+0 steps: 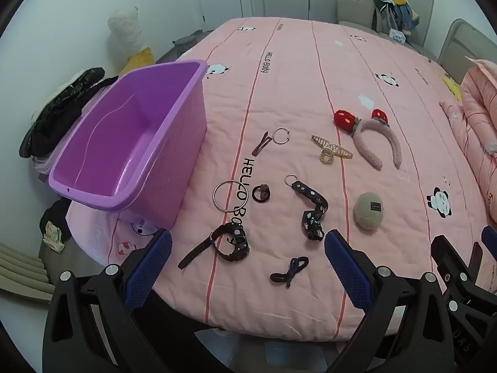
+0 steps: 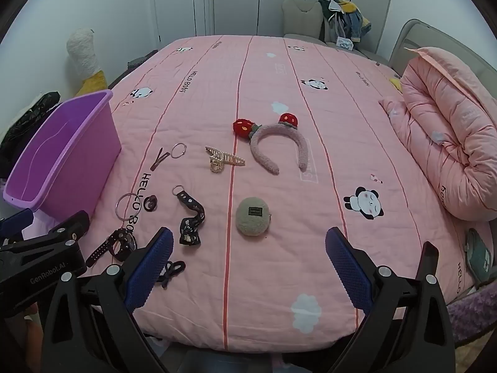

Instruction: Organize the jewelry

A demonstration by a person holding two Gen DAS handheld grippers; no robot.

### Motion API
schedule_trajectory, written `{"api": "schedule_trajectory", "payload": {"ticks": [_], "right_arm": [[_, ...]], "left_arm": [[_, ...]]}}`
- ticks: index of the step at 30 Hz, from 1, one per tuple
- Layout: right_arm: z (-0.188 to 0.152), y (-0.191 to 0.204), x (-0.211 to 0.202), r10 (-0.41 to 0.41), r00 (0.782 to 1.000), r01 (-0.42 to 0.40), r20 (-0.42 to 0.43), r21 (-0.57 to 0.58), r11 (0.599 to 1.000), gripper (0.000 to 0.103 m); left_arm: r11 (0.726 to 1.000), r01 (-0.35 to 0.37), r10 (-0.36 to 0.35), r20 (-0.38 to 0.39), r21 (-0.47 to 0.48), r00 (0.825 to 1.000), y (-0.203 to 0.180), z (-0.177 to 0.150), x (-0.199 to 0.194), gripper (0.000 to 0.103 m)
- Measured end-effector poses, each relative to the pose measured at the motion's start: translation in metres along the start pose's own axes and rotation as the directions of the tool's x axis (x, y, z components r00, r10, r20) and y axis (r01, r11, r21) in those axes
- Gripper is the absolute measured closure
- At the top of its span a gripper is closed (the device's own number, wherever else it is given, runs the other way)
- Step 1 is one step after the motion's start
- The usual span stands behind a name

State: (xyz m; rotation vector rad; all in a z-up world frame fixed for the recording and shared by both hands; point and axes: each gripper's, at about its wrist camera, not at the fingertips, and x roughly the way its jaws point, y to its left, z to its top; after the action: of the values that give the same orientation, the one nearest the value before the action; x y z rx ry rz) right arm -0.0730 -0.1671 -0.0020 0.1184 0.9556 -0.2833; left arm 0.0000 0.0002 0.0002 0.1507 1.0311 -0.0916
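Note:
Jewelry lies on the pink bed: a fuzzy pink headband [image 1: 377, 138] [image 2: 279, 147], a gold claw clip [image 1: 330, 149] [image 2: 222, 159], a beige round pouch [image 1: 369, 209] [image 2: 252, 216], a black patterned strap [image 1: 312, 206] [image 2: 190, 214], a black watch [image 1: 228, 244] [image 2: 119, 242], a large silver bangle [image 1: 230, 196], a small ring [image 1: 281, 136], a brown hair clip [image 1: 261, 147], a dark hair tie [image 1: 261, 193] and a black bow tie [image 1: 290, 272]. The purple bin [image 1: 130, 143] [image 2: 59, 152] is empty. My left gripper [image 1: 248, 258] and right gripper [image 2: 248, 259] are open and empty above the bed's near edge.
A rolled pink quilt [image 2: 447, 136] lies at the right of the bed. A chair with clothes [image 2: 338, 21] stands at the far side. A plush toy [image 2: 85, 62] and dark clothes [image 1: 59, 115] are left of the bed.

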Motion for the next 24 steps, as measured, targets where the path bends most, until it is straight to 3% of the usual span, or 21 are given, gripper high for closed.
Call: {"api": "schedule_trajectory", "payload": {"ticks": [24], "right_arm": [[0.0001, -0.0001, 0.0003, -0.001, 1.0, 0.001, 0.002, 0.0, 1.0, 0.009]], "left_arm": [[1.0, -0.009, 0.009, 0.001, 0.005, 1.0, -0.0003, -0.0001, 0.0001, 0.006]]}}
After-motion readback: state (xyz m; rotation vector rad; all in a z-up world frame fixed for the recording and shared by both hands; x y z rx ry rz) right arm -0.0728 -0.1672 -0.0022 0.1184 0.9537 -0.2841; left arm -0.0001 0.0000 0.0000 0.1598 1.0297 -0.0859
